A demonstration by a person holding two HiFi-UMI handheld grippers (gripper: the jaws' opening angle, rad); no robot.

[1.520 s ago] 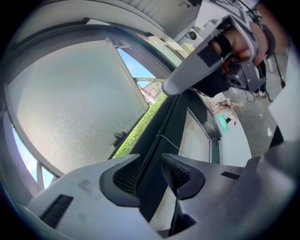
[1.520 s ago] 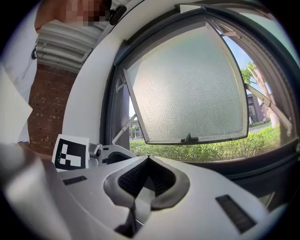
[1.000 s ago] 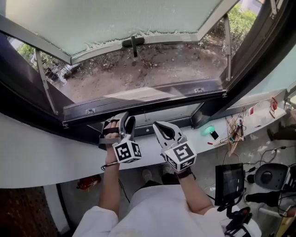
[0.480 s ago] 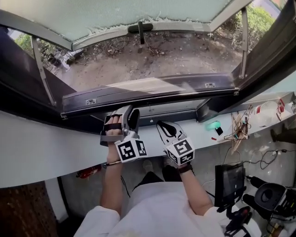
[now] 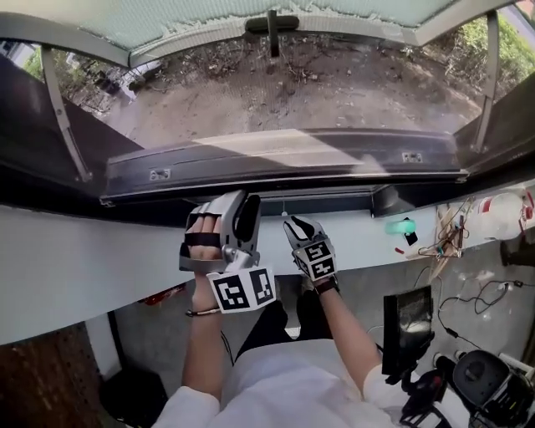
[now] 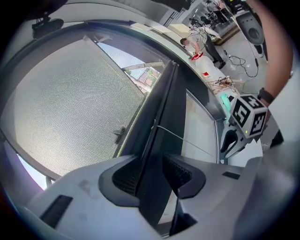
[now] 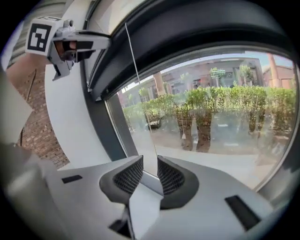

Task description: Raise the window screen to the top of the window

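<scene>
window screen (image 6: 70, 103): we see a pale, mesh-textured panel filling the left half of the left gripper view. In the head view it runs along the top edge, tilted outward over bare ground (image 5: 318, 92).
handle (image 5: 272, 25): a dark lever on the panel's lower rail, top centre of the head view.
dark rail (image 5: 284, 167): it crosses the middle of the head view below the opening. It carries two small pale plates, and their print is too small for us to read.
cord (image 7: 136, 79): a thin pale line hanging from the rail in front of the lower pane.
left gripper (image 6: 150, 164): we find its jaws well apart and clamping nothing, with the dark rail showing through the gap. In the head view it sits lower centre, tips just under the rail.
right gripper (image 7: 150, 161): its jaws stand a narrow gap apart, not clamped. The cord runs down into that gap, and we cannot tell whether it touches a pad.
marker cubes (image 5: 242, 288): each bears black-and-white square patterns.
sill (image 5: 75, 259): a white ledge across the left of the head view, under both grippers.
bench items: at the right of the head view we see a green object (image 5: 399, 226), a tangle of wires (image 5: 443, 238) and a black tablet (image 5: 407, 330).
</scene>
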